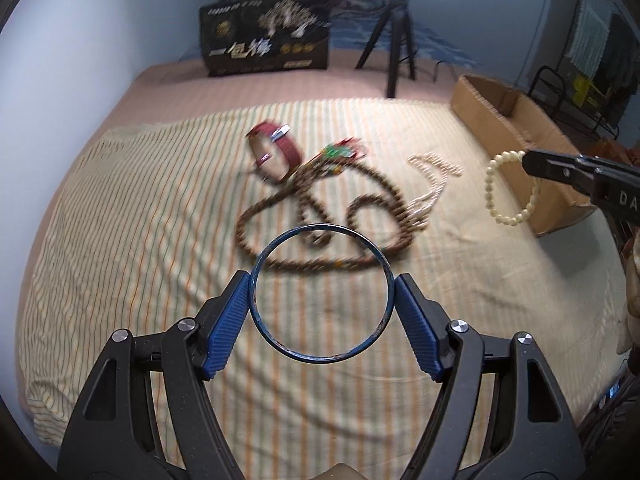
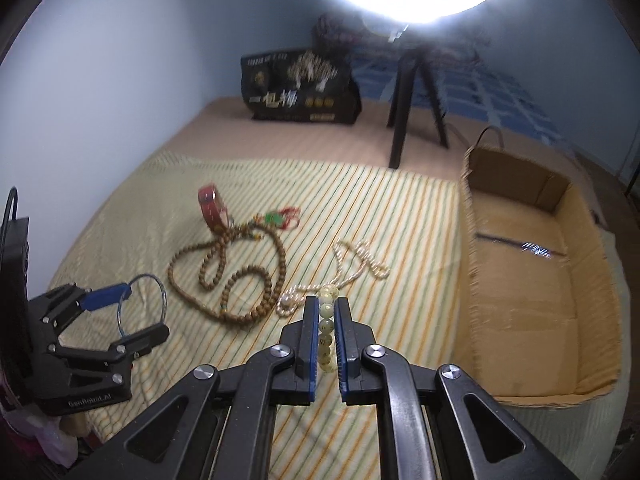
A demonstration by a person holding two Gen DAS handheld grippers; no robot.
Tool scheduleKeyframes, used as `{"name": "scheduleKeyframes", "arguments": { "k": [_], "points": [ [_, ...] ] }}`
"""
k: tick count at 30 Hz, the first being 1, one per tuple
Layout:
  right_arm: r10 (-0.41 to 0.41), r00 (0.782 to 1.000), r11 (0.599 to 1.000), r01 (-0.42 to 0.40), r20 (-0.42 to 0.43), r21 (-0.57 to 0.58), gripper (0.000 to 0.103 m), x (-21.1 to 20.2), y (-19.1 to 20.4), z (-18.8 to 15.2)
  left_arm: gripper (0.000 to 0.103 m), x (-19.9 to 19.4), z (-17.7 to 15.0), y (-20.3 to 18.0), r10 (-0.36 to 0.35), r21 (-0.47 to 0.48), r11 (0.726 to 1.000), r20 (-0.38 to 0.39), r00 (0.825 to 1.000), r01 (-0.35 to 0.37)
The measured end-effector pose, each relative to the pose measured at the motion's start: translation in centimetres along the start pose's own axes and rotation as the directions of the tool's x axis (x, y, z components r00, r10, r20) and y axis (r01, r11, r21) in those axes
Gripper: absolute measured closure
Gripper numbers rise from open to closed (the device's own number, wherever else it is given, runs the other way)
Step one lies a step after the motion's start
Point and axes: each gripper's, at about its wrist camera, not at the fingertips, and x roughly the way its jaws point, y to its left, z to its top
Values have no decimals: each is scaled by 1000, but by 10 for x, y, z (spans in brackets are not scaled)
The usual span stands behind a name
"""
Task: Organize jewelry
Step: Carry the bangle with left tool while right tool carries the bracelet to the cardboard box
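Bedroom at home: striped bedsheet (image 1: 120, 220) on bed, hanging laundry (image 1: 588, 36) (far corner).

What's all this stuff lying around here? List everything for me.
Blue bangle: one, dark blue, clamped in left gripper.
Cream bead bracelet: one, pale cream, hanging from right gripper.
Wooden bead necklace: one, brown, looped on striped cloth.
Pearl necklace: one, whitish, right of the wooden beads.
Red bracelet: one, red, standing behind the beads.
Cardboard box: one, brown, open, right of cloth.
Black bag: one, at the back.
Tripod: one, black, beside bag.
Striped cloth: one, yellowish.
Left gripper: black, blue pads.
Right gripper: same.
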Motion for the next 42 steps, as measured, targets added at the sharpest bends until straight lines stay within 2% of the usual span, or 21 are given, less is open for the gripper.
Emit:
{"name": "scheduleKeyframes", "arguments": {
  "k": [7,18,28,36,42],
  "points": [
    [-26,996,998,21,82,58,98,-33,-32,14,29,-16,21,-37,-50,48,998,47,998,48],
    [-100,986,983,78,134,165,98,-58,-99,32,29,-18,59,-97,-138,106,986,73,988,130],
    [-159,980,964,128,117,234,98,-51,-149,45,29,0,98,-155,-188,171,970,82,979,172],
    [-182,980,947,153,78,283,98,-30,-180,50,29,29,113,-190,-228,199,956,45,973,215],
    [-195,980,937,176,36,303,98,-15,-197,47,29,53,113,-205,-253,194,949,-11,967,250]
  ]
}}
